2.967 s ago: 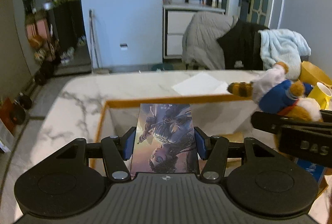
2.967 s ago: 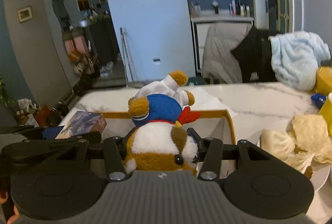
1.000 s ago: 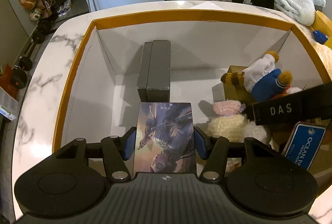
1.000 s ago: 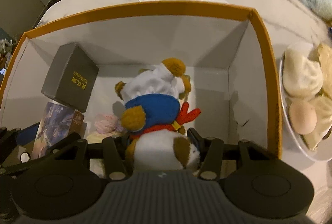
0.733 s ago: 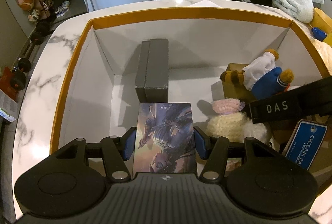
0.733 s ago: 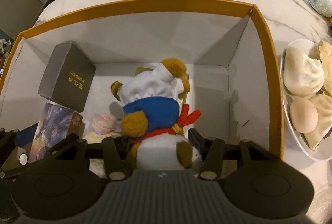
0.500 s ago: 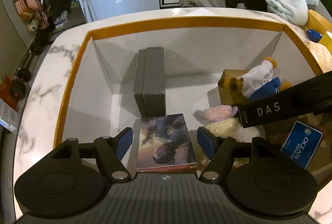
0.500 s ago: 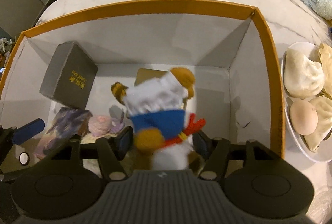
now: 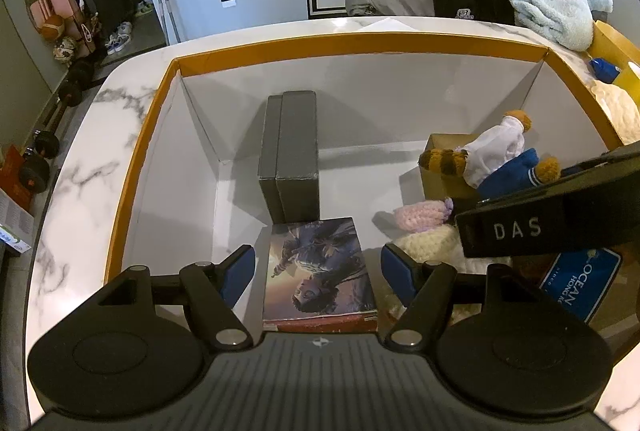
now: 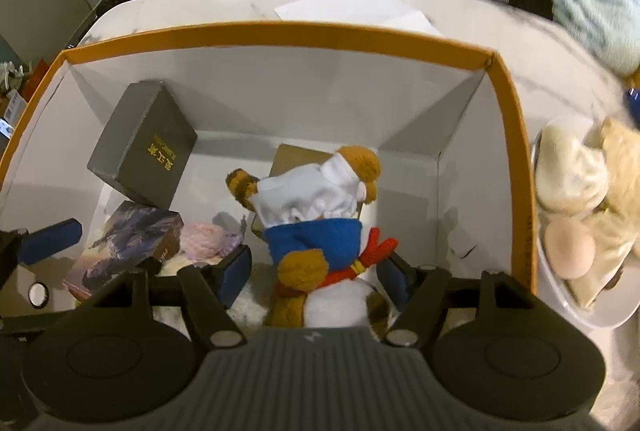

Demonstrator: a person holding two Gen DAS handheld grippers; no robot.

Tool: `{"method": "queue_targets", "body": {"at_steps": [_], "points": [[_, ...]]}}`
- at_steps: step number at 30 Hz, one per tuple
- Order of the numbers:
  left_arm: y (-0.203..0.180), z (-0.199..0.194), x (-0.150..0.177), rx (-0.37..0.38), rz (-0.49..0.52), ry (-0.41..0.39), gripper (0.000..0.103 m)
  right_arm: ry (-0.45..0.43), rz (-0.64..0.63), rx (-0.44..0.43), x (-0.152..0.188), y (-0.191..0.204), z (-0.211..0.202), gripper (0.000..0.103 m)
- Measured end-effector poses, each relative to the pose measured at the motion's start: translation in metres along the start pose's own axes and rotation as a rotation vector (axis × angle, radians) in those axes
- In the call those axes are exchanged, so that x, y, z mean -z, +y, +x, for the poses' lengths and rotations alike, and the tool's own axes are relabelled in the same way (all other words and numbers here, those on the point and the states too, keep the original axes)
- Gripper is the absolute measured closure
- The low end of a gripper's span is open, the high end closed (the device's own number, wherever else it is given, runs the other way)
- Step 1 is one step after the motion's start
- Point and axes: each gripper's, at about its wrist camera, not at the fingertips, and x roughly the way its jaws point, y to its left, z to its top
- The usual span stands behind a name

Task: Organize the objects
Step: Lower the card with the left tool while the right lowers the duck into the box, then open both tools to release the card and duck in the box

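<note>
My left tool (image 9: 318,273) has just been opening; its pads stand clear of the illustrated box (image 9: 318,267), which lies on the floor of the orange-rimmed carton (image 9: 360,45), touching the grey box (image 9: 292,151) at its 12 o'clock; my right tool (image 10: 316,271) has just been opening too, pads off the plush toy (image 10: 320,227) between them; toy sits in the carton at the illustrated box's 3 o'clock; carton sits on the marble table (image 9: 80,171).

The tabletop (image 9: 92,135) is smooth, glossy marble; the box (image 9: 360,45) is matt white card with an orange rim. The stuffed toy (image 10: 320,207) is fuzzy cloth, the grey case (image 10: 144,147) matt, and the picture box (image 9: 318,267) printed card.
</note>
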Motion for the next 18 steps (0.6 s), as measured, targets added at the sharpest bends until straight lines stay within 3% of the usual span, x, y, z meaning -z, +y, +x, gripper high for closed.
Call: {"method": "queue_targets", "body": {"at_steps": [10,16,18], "points": [[-0.007,-0.016,-0.001,-0.011,0.036,-0.045,0.019,-0.122,-0.071,0.007,0.008,0.005,-0.016,0.026],[-0.008,-0.027,0.001,-0.01,0.045,-0.068,0.019,-0.167,-0.056,-0.027,0.015,0.005,-0.026,0.02],[-0.007,-0.031,0.002,-0.01,0.044,-0.078,0.019,-0.187,-0.067,-0.02,0.017,0.007,-0.031,0.013]]}}
